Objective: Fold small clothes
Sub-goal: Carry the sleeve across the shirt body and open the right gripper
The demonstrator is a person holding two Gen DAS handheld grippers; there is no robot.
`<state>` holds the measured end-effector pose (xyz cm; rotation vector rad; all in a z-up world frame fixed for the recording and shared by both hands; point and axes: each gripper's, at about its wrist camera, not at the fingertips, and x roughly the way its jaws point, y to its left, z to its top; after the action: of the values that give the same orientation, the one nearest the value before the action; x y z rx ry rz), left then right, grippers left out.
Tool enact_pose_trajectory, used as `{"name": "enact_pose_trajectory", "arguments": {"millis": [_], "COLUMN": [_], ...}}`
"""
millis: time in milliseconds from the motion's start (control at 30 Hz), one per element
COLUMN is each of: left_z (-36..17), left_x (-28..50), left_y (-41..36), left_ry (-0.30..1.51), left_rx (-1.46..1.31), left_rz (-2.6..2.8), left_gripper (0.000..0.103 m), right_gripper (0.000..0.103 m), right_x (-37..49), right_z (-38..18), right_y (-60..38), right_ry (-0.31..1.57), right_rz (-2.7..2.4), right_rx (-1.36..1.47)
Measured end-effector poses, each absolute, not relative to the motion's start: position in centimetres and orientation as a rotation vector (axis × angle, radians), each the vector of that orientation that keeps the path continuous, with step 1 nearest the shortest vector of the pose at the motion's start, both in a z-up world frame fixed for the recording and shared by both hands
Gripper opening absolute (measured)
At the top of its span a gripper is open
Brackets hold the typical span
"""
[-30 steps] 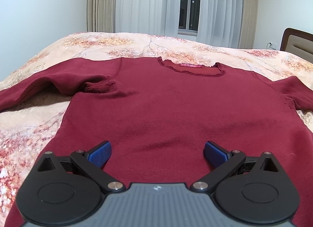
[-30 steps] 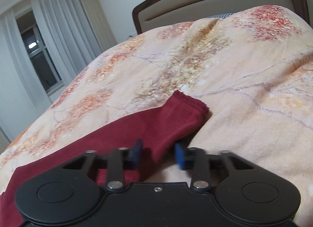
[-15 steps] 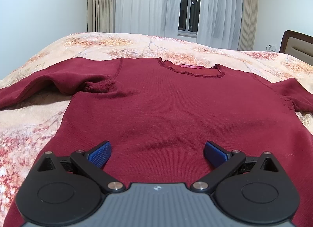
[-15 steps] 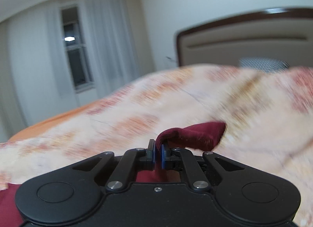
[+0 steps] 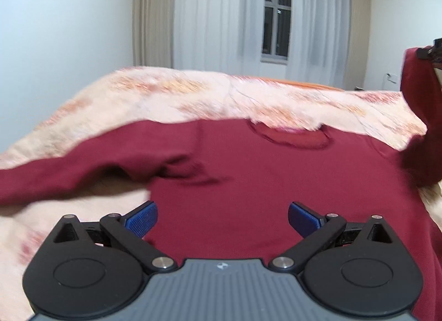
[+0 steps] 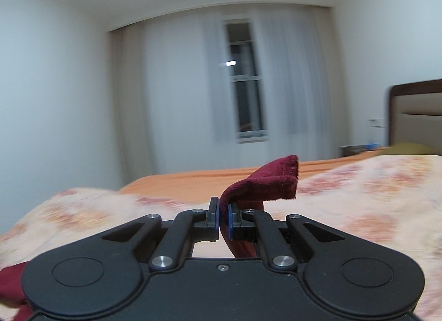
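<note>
1. The bed (image 5: 193, 94) carries a floral peach cover, and an orange sheet shows at its far edge before the curtained window (image 5: 275, 33).
2. A dark red sweater (image 5: 262, 182) lies front up on the bed, neckline toward the window; its body is flat, and one sleeve trails off to the left of the left wrist view.
3. The other sleeve (image 6: 265, 182) is raised off the bed; its cuff flops over above the right tool, and in the left wrist view it hangs as a red strip at the right edge.
4. The left tool (image 5: 222, 217) hovers over the sweater's lower body with its blue pads (image 5: 141, 217) spread wide apart, holding nothing.
5. The right tool (image 6: 223, 220) is clamped together on the sleeve fabric just behind the cuff.
</note>
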<state>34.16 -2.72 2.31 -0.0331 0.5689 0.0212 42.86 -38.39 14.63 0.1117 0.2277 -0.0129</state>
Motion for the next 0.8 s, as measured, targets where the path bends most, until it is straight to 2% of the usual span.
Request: {"name": "enact_pose_trajectory", "arguments": {"millis": [167, 367, 633, 767, 800], "left_z": [3.0, 2.2, 1.1, 1.3, 1.4], "left_x": [34.0, 34.3, 35.0, 35.3, 35.4], "left_y": [0.7, 4.1, 5.6, 5.3, 5.2], "left_ry": [0.557, 0.554, 0.568, 0.562, 0.559], "left_rx": [-0.062, -0.094, -0.132, -0.152, -0.161], "left_rz": [0.075, 0.138, 0.182, 0.172, 0.167], "left_gripper": [0.103, 0.103, 0.103, 0.103, 0.103], "right_gripper": [0.005, 0.005, 0.006, 0.024, 0.036], "right_x": [44.2, 44.4, 43.4, 43.1, 43.1], "right_z": [12.2, 6.8, 0.5, 0.0, 0.1], "right_y": [-30.4, -20.8, -13.2, -12.9, -12.9], "right_ry": [0.263, 0.342, 0.432, 0.47, 0.475], "right_rz": [0.116, 0.22, 0.345, 0.402, 0.415], "right_rx": [0.039, -0.116, -0.367, -0.39, -0.381]}}
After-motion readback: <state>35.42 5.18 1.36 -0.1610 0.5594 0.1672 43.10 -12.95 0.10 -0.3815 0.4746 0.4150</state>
